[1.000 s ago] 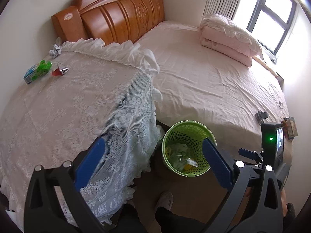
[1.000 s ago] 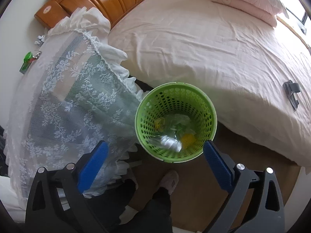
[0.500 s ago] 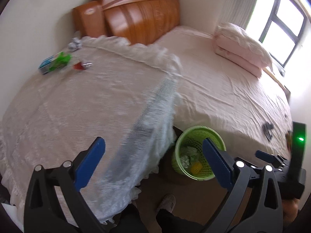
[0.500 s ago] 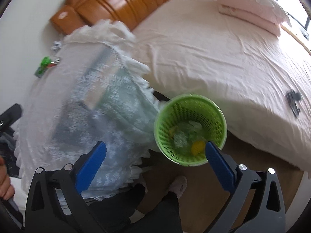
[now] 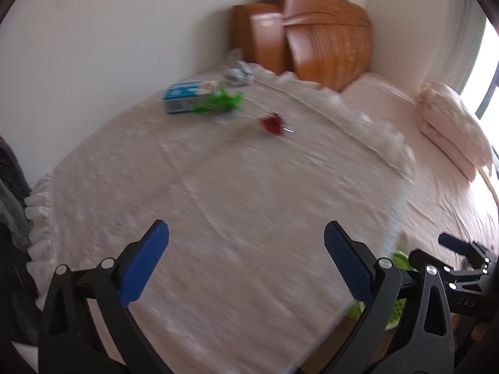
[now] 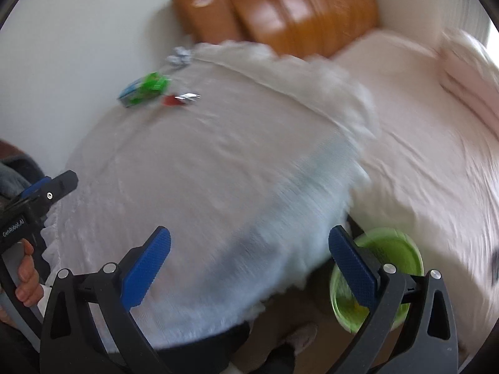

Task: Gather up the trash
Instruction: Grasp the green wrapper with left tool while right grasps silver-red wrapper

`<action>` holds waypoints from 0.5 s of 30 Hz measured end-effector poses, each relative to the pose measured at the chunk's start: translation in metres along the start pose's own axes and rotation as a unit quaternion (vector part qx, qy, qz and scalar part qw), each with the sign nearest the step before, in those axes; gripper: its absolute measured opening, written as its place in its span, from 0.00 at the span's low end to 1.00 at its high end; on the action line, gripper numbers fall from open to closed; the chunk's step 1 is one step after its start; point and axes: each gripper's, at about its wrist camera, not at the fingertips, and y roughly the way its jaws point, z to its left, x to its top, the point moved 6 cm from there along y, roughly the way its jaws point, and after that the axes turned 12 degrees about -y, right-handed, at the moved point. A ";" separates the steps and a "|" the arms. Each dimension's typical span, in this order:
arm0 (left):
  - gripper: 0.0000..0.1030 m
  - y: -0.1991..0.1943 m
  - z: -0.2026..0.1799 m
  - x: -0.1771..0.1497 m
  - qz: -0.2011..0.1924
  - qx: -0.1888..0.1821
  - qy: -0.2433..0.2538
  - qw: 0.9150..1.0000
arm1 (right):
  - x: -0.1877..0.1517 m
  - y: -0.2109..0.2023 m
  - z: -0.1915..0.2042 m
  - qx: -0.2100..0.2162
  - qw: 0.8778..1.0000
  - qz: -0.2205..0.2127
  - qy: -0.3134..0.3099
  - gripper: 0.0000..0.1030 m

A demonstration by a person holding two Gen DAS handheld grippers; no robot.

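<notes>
On the far side of the lace-covered table [image 5: 237,193] lie a blue and white carton [image 5: 184,95], a green wrapper [image 5: 218,103], a red wrapper [image 5: 272,123] and a crumpled grey paper [image 5: 238,73]. My left gripper [image 5: 246,263] hangs open and empty over the table's near half. My right gripper [image 6: 249,263] is open and empty too, above the table's near edge. The green basket [image 6: 393,255] stands on the floor at the right, behind the right finger. Carton and green wrapper [image 6: 146,88], red wrapper [image 6: 174,99] show blurred in the right wrist view.
A pink bed [image 5: 443,193] with a folded quilt [image 5: 452,124] lies right of the table, a wooden headboard [image 5: 327,34] behind. A white wall [image 5: 109,46] runs along the table's far side. A hand [image 6: 25,280] holds the left gripper at the left edge.
Both views have swung up and left, from the basket and bed toward the table top. The trash on the table is nearer now. Both grippers stay open.
</notes>
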 end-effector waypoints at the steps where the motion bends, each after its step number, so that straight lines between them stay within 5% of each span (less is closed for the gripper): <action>1: 0.93 0.007 0.011 0.010 -0.001 0.004 -0.004 1.000 | 0.012 0.008 0.007 0.002 1.000 -0.003 -0.012 0.98; 7: 0.93 0.046 0.055 0.057 -0.008 0.022 -0.011 1.000 | 0.104 0.085 0.056 0.000 0.997 -0.015 -0.077 0.98; 15: 0.93 0.087 0.088 0.097 -0.003 0.019 -0.039 0.999 | 0.165 0.163 0.061 -0.027 0.995 -0.003 -0.100 0.97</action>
